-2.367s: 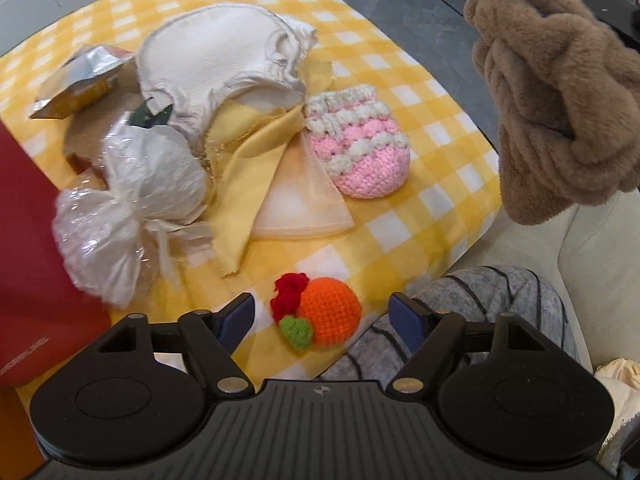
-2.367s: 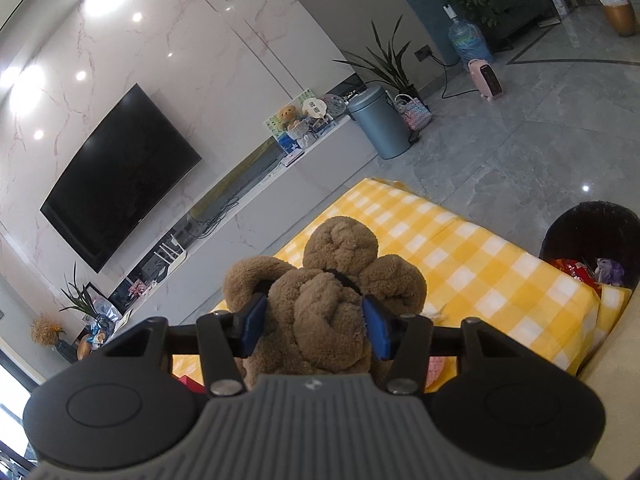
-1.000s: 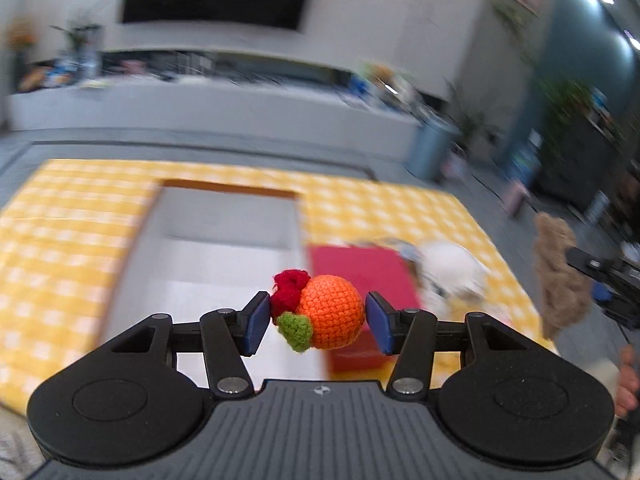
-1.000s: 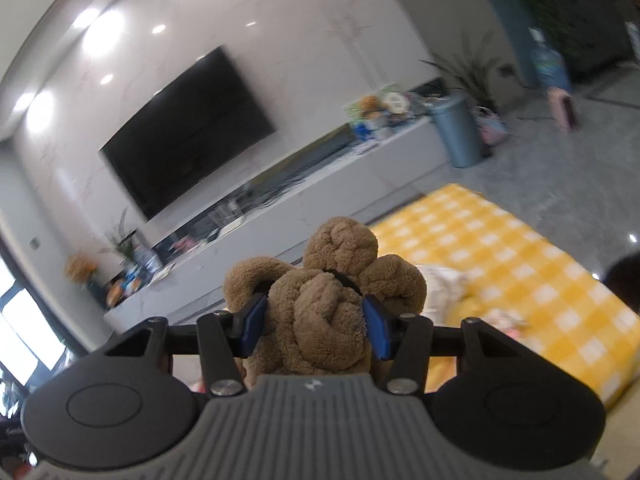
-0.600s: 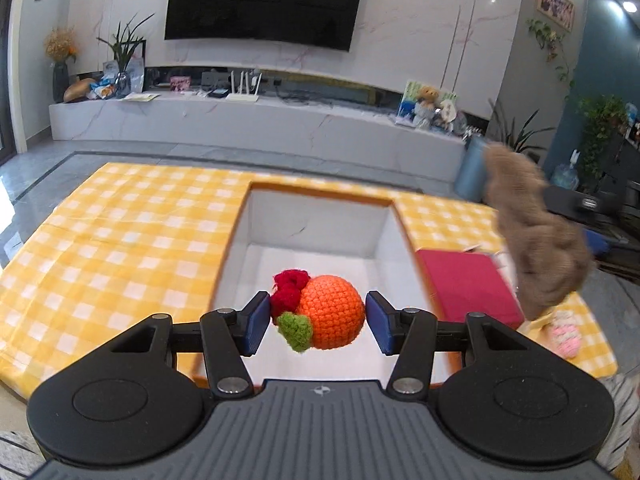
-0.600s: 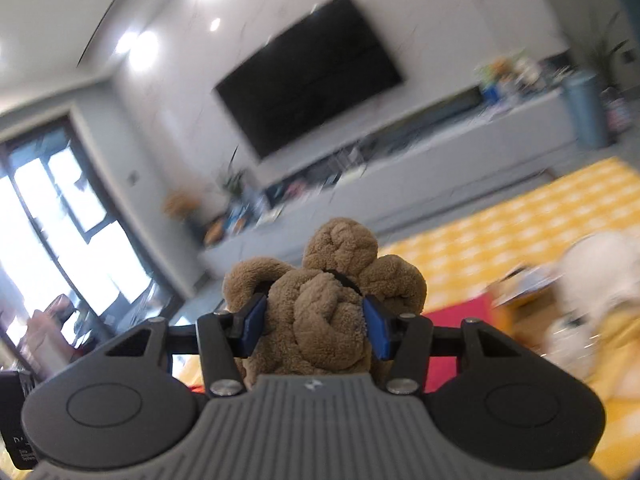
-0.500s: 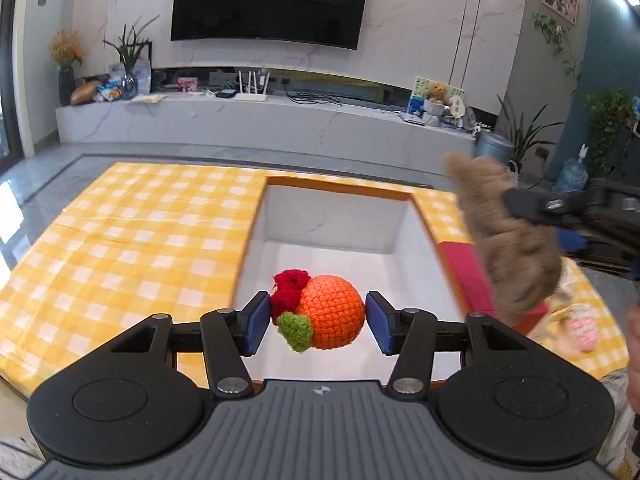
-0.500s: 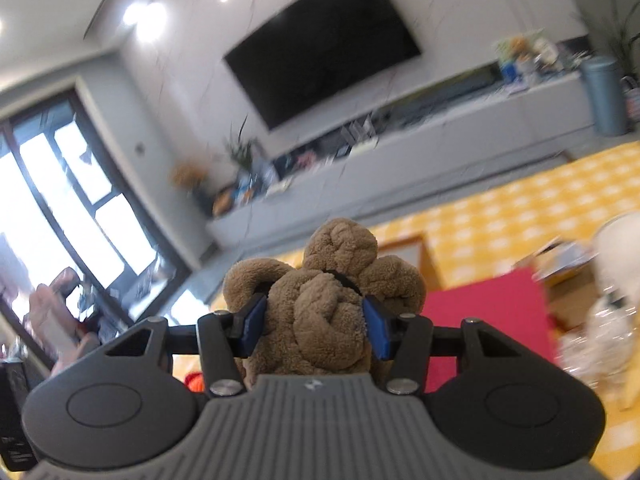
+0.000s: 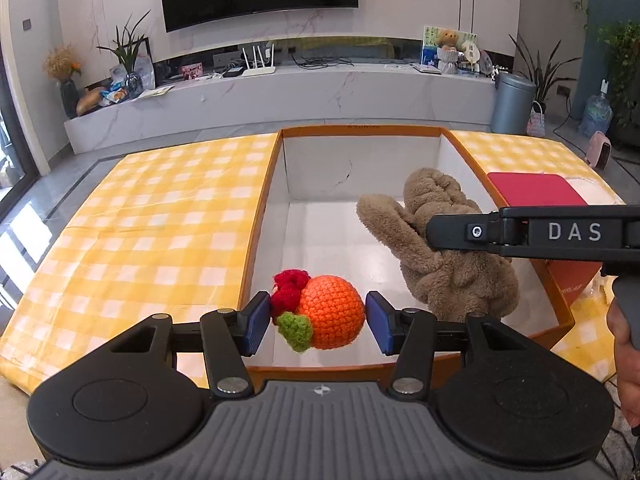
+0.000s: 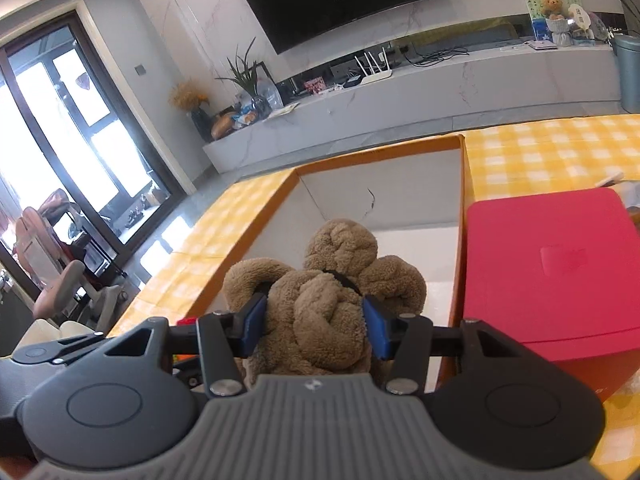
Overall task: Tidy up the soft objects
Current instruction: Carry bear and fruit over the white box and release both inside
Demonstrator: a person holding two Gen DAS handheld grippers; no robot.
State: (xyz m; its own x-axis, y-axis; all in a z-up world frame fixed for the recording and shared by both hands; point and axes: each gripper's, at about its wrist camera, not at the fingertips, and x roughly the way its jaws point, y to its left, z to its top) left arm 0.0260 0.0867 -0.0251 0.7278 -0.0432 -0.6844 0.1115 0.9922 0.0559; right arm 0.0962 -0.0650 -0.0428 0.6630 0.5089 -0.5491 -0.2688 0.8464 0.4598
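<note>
My left gripper (image 9: 316,322) is shut on an orange crocheted ball with red and green tufts (image 9: 330,312), held above the near end of an open white box with an orange rim (image 9: 262,216). My right gripper (image 10: 316,326) is shut on a brown plush knot toy (image 10: 320,316). In the left wrist view the plush toy (image 9: 448,276) hangs over the right side of the box, with the right gripper's arm (image 9: 532,232) reaching in from the right. The box interior (image 10: 400,200) shows bare white below the toy.
The box sits on a yellow checked tablecloth (image 9: 152,216). A red flat box (image 10: 548,268) lies right of the white box, also in the left wrist view (image 9: 532,190). A TV wall and low marble shelf stand beyond. A hand (image 9: 626,344) holds the right gripper.
Both grippers have swung from the pile of items to the open box. The left one took hold of the orange ball. The plush toy has moved in over the box's right side.
</note>
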